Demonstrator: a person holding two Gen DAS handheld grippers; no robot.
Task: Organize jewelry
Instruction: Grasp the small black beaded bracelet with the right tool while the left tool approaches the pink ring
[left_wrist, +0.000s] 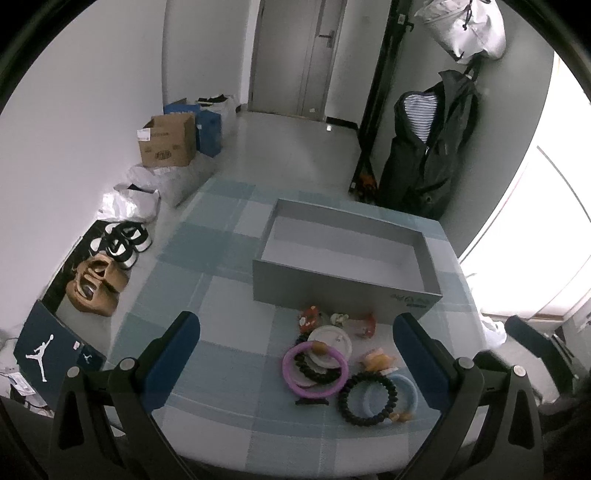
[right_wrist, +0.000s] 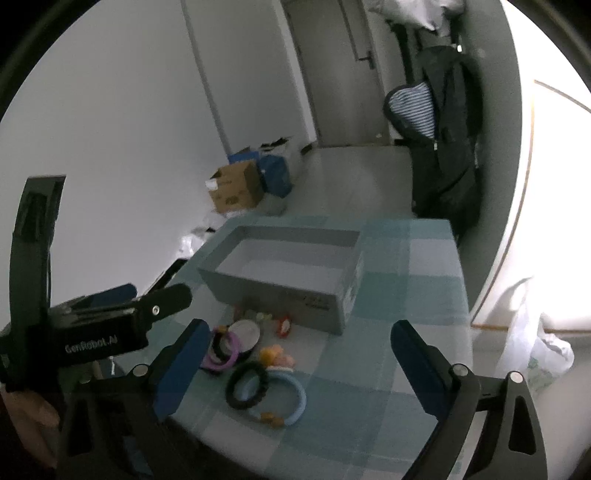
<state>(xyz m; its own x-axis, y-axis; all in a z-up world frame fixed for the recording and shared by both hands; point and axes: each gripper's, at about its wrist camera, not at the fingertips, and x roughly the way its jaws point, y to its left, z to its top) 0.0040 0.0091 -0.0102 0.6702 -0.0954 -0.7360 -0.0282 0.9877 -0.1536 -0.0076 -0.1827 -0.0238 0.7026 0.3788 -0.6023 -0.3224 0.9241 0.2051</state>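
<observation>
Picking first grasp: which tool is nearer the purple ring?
Left, as far as these views show. The left tool hangs open right above the purple ring. The right tool is open too, with the ring off by its left finger.

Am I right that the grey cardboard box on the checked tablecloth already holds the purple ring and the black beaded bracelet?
Not quite. The grey cardboard box is empty; the left wrist view shows its bare floor. The purple ring and the black beaded bracelet lie on the checked tablecloth in front of the box.
</observation>
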